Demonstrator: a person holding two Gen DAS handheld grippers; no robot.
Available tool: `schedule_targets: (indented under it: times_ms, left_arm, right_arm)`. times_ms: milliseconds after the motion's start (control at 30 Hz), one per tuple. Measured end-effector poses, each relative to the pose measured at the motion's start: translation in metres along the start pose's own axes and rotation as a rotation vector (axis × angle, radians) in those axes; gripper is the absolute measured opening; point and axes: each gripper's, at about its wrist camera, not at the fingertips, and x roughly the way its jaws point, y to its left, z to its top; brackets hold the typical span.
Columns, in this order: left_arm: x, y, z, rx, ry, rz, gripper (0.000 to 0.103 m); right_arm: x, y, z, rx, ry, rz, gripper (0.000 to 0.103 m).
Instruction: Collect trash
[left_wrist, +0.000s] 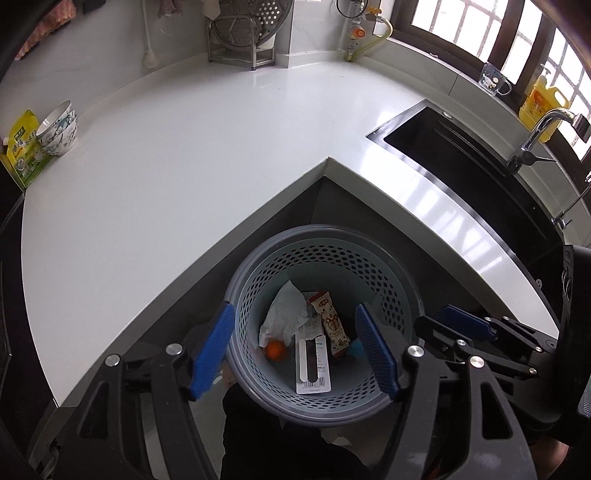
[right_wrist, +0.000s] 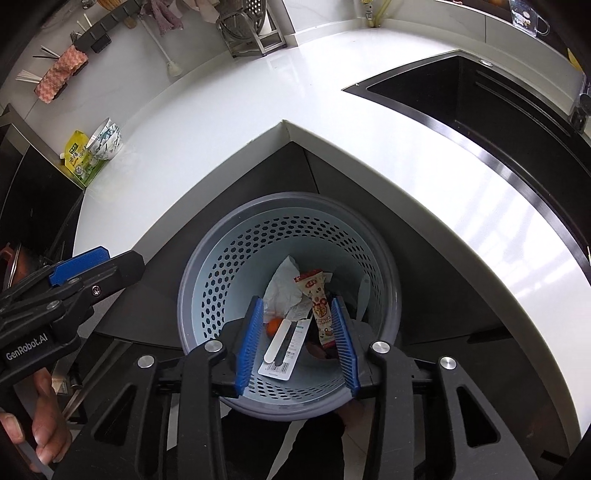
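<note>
Waste basket (left_wrist: 325, 236): grey-blue, round, perforated wall; stands on the floor in the inner corner of the white L-shaped counter (left_wrist: 207, 122), below both grippers.
Trash inside: crumpled white paper (left_wrist: 284, 314), a small orange fruit (left_wrist: 276, 349) beside it, a flat white card with a barcode (left_wrist: 312, 363), a printed snack wrapper (left_wrist: 330, 321) — all lying on the basket's bottom.
Left gripper (left_wrist: 297, 350): jaws wide apart, blue pads (left_wrist: 214, 350) clear of everything; nothing held, hanging above the basket's mouth.
Right gripper (right_wrist: 297, 341): jaws parted about halfway, nothing pressed between the pads (right_wrist: 251, 343); card and wrapper seen through the gap, lying well below on the basket floor, not gripped.
Hand (right_wrist: 44, 417): fingers wrapped round the left gripper's handle, at the lower left edge of the right wrist view.
Hard to make out: a pale strip against the basket's right inner wall, and a bluish bit behind the left gripper's right pad — neither identifiable. Near rim of the basket cut off by the gripper bodies.
Sink (left_wrist: 454, 155): black, set into the counter's right arm, chrome tap (left_wrist: 535, 136) behind it.
Counter's far left: patterned bowl (left_wrist: 59, 129) just beside a yellow-green pouch (left_wrist: 26, 147).
Back wall: steel rack with a perforated pan (left_wrist: 243, 33).
</note>
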Motion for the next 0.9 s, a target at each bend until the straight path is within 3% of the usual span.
schedule_targets:
  times_ms: [400, 900]
  left_arm:
    - [-0.026, 0.001, 0.006, -0.005, -0.027, 0.053, 0.078]
    - [-0.049, 0.01, 0.007, -0.022, -0.055, 0.095, 0.091]
  right_arm:
    - [-0.027, 0.009, -0.003, -0.012, -0.001, -0.027, 0.058]
    - [-0.04, 0.012, 0.0, 0.008, -0.017, -0.031, 0.063]
